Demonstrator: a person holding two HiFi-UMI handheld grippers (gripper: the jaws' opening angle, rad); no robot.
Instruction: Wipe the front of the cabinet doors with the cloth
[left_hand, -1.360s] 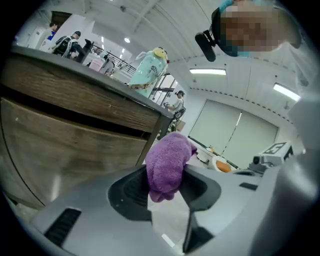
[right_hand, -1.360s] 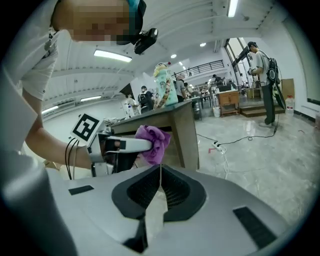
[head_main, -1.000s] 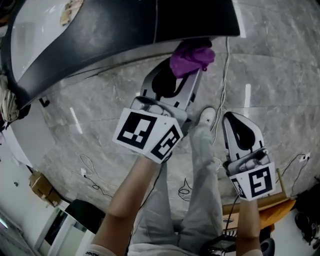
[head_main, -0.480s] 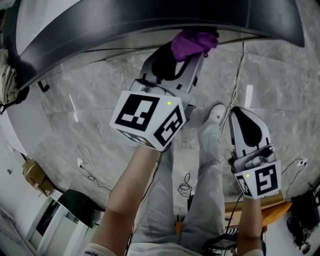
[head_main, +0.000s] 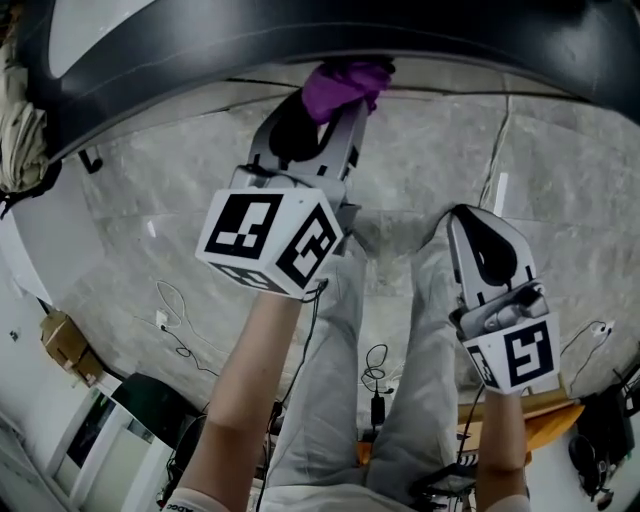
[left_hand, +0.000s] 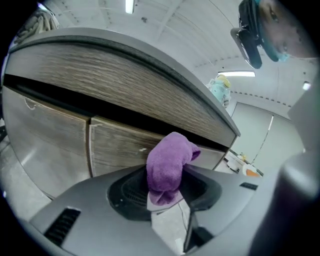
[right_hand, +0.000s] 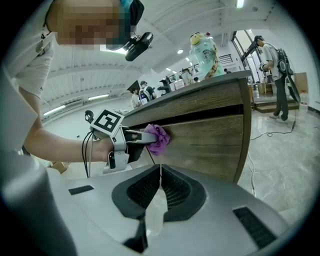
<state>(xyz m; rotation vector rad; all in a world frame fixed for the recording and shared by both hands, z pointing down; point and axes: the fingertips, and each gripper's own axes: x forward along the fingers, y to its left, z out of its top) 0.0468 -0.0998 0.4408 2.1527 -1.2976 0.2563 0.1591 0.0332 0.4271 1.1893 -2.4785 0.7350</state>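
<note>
My left gripper (head_main: 335, 100) is shut on a bunched purple cloth (head_main: 343, 83), which presses against the wood-grain cabinet door (left_hand: 117, 145) just below the dark gap under the countertop. In the left gripper view the purple cloth (left_hand: 169, 165) stands up between the jaws, with a door seam (left_hand: 90, 145) to its left. The right gripper view shows the cloth (right_hand: 158, 138) and the left gripper (right_hand: 142, 141) against the cabinet door (right_hand: 210, 142) from the side. My right gripper (head_main: 478, 225) hangs lower at the right, its jaws shut on nothing, away from the cabinet.
A grey marble floor (head_main: 180, 200) with loose cables (head_main: 175, 325) lies below. The person's legs and shoes stand between the grippers. A bottle (right_hand: 205, 50) sits on the countertop. Other people stand in the background (right_hand: 272, 75). The cabinet's corner edge (right_hand: 245, 130) is at the right.
The left gripper with the cloth has slid leftward along the cabinet front. The right gripper has stayed low at the right, shifting only slightly.
</note>
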